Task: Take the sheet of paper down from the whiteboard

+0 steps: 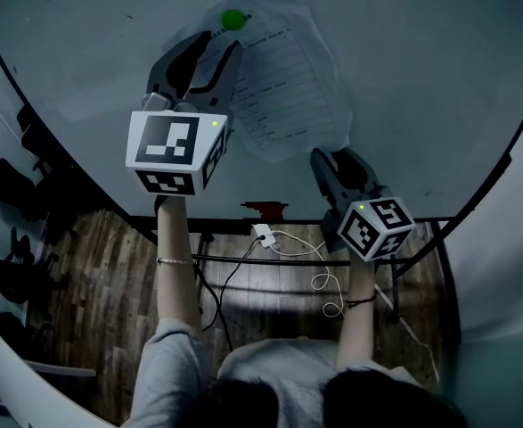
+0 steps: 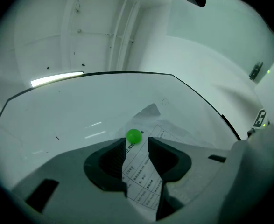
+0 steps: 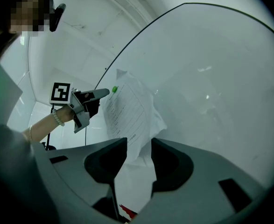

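Left gripper (image 2: 137,146) jaws stood wide apart, gripping nothing. The printed sheet of paper (image 2: 144,181) showed through the gap with no pad on it, and the green magnet (image 2: 134,136) sat just beyond the tips. Right gripper (image 3: 139,146) jaws were likewise released, with the sheet's lower edge showing between them. The sheet was still up on the whiteboard (image 1: 404,78), pinned at its top by that magnet, rumpled and bowing off the surface. Likely step: pull the magnet and secure the sheet. Right should clench on the lower edge first so the paper can't drop. Left should then centre on the magnet and lift it straight off, without dragging it across the sheet.
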Available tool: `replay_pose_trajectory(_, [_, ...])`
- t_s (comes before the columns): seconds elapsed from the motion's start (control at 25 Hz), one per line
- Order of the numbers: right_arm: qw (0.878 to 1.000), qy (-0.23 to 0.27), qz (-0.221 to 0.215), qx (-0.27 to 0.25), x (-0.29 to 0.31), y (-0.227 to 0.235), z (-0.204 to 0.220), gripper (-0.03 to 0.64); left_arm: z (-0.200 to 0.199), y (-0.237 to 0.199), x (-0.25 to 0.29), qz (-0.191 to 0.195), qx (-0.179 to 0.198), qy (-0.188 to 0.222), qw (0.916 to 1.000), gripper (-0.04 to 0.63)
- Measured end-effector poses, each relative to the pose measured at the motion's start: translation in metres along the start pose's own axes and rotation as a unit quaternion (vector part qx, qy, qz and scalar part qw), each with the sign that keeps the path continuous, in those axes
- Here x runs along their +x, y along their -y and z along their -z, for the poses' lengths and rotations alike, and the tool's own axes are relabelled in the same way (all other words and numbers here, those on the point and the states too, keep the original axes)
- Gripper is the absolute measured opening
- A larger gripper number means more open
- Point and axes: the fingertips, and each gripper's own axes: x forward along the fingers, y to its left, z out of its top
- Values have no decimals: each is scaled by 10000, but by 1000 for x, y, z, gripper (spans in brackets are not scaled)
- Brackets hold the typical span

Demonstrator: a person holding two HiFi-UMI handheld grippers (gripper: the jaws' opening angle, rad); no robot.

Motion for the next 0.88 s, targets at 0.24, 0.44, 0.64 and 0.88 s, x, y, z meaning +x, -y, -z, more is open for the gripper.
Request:
replay_pose_trajectory(0.24, [10000,7,-40,-33,4,-3,-5,140,-3,-2,6,-39,120,0,9999,132])
replay_pose_trajectory(0.44, [10000,19,-42,-50,6,-3,-6,140,1,-2,12,-57,318,-101,9994,132])
replay_pose_trajectory(0.64, [10000,-5,-33,-44,9,-1,-5,140,-2,-3,18,-114,432,-81,9990,132])
replay_pose_trajectory(0.88, [10000,-27,38,29,14,4,-5,140,-7,0,27,-103,624,-87,9980,132])
